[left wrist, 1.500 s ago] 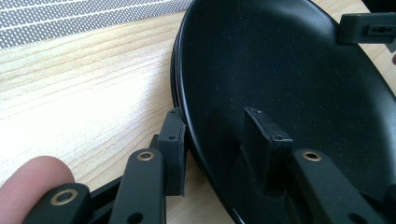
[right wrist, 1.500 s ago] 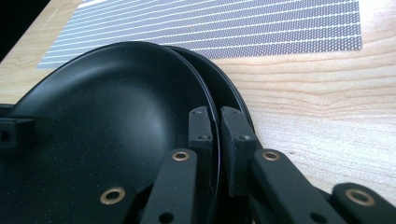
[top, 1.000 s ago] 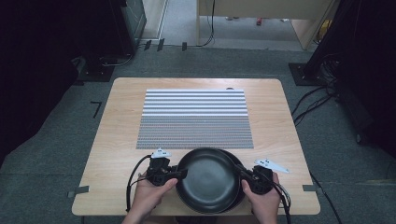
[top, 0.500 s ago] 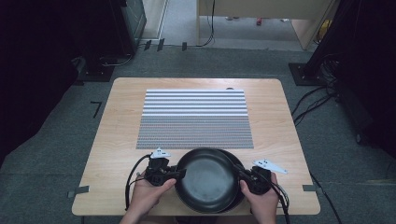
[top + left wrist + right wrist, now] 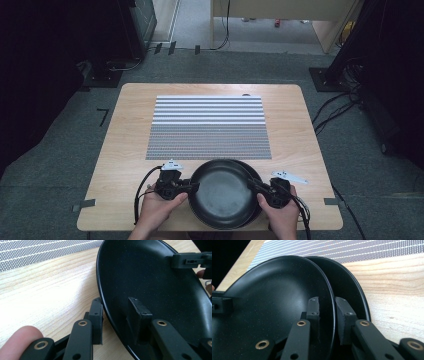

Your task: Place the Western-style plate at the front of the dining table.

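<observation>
Your left tool [image 5: 192, 186] is closing a little further and pinching the left rim of the top plate [image 5: 222, 195], which is sitting at the near edge of the surface [image 5: 125, 150], just short of the mat [image 5: 207, 125], nested on a lower plate [image 5: 347, 282]. Your right tool [image 5: 255, 186] is doing the opposite: its jaws are spreading, with the right rim between them but the pads looking slightly off it. You are likely letting go on the right, so the lift is resting on the left pinch.
</observation>
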`<state>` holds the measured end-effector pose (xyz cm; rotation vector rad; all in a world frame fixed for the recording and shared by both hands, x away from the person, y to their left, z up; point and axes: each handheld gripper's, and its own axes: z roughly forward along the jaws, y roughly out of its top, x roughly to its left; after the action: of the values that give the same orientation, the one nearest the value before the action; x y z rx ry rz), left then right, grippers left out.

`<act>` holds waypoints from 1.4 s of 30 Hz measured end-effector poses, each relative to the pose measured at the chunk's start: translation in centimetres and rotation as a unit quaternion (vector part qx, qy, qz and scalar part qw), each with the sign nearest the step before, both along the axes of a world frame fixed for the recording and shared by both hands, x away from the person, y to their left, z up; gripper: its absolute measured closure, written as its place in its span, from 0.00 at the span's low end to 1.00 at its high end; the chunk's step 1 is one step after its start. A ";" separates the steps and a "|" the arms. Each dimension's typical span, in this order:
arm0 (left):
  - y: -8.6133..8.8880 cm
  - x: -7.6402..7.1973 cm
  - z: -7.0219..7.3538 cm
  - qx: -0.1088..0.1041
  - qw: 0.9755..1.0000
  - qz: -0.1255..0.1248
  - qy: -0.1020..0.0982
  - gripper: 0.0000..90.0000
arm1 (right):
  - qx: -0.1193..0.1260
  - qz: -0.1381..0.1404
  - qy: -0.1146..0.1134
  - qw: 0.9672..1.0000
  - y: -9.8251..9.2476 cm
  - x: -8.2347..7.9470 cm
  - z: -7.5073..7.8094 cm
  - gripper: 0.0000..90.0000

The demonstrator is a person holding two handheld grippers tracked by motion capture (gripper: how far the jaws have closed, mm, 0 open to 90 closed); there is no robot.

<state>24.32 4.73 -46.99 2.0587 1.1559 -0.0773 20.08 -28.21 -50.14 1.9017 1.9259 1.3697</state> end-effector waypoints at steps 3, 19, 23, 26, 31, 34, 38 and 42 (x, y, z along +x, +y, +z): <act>0.2 0.0 -0.2 -0.014 1.000 0.009 0.007 0.76 | 0.054 -0.023 0.015 0.998 -0.6 0.0 -0.5 0.89; 0.3 0.0 -0.2 -0.037 0.999 0.028 0.022 0.79 | 0.147 -0.049 0.016 0.988 -1.8 -0.3 -0.6 0.94; 0.3 0.0 0.2 -0.046 0.998 0.030 0.019 0.80 | 0.162 -0.047 0.018 0.986 -2.0 -0.2 -0.3 0.94; 0.0 0.0 0.6 -0.049 0.998 0.032 0.015 0.80 | 0.163 -0.048 0.015 0.985 -2.4 0.1 0.2 0.94; -0.1 0.3 1.1 -0.051 0.998 0.037 0.013 0.80 | 0.158 -0.045 0.013 0.986 -2.6 0.8 0.9 0.94; -0.1 0.6 1.4 -0.054 0.998 0.041 0.009 0.80 | 0.159 -0.041 0.009 0.986 -2.6 1.4 1.4 0.94; 0.0 1.4 2.0 -0.054 0.997 0.047 0.003 0.80 | 0.155 -0.036 0.005 0.987 -2.5 2.2 1.9 0.94; 0.0 2.5 2.5 -0.056 0.997 0.053 0.000 0.80 | 0.153 -0.034 0.000 0.988 -2.4 3.5 2.5 0.94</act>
<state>26.84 4.72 -44.49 1.8960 1.2302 -0.0880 23.57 -30.64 -47.68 2.0720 1.7130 1.7282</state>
